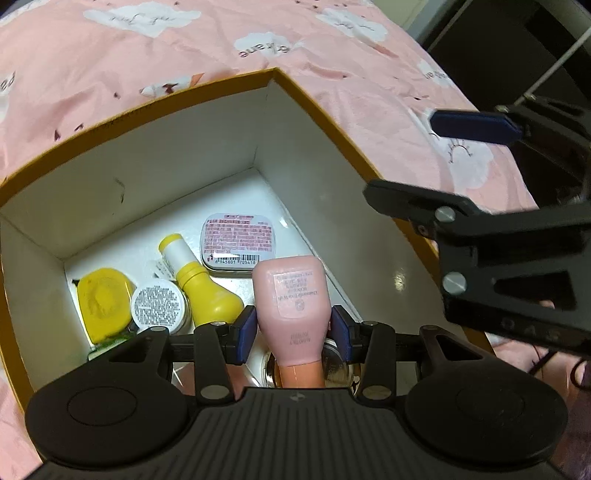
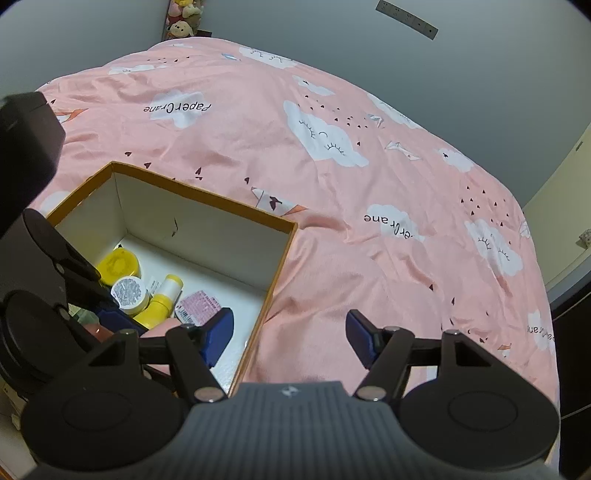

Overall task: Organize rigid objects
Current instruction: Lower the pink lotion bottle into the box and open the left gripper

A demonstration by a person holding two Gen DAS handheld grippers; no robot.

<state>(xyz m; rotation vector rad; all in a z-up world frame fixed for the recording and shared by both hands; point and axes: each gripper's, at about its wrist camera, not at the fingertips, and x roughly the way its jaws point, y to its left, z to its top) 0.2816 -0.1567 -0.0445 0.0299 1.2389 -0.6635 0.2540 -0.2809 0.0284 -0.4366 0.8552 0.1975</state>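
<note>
- My left gripper [image 1: 293, 334] reaches down into the open box [image 1: 184, 155], its two blue pads [image 1: 245, 332] pressed against either side of a pink bottle [image 1: 291, 302].
- That bottle points away from me, flat labelled base outward and peach cap [image 1: 301, 374] toward the gripper body, held above the box floor near the right wall.
- My right gripper [image 2: 290, 341] hangs beside the box over the pink bedspread [image 2: 369, 258], jaws spread wide with nothing between them; its left pad overlaps the box's near corner in view.
- I count five other things on the box floor: one yellow lidded jar [image 1: 103, 304], one small round jar with a printed white label [image 1: 159, 304], one yellow bottle [image 1: 199, 288] lying on its side, one flat tin with a pink label and barcode [image 1: 238, 242], and one round glassy jar [image 1: 334, 363] under the pink bottle.
- The box has an orange rim and white inner walls, and it sits on the cloud-print bedspread.
- Stuffed toys [image 2: 183, 16] sit at the bed's far end.
</note>
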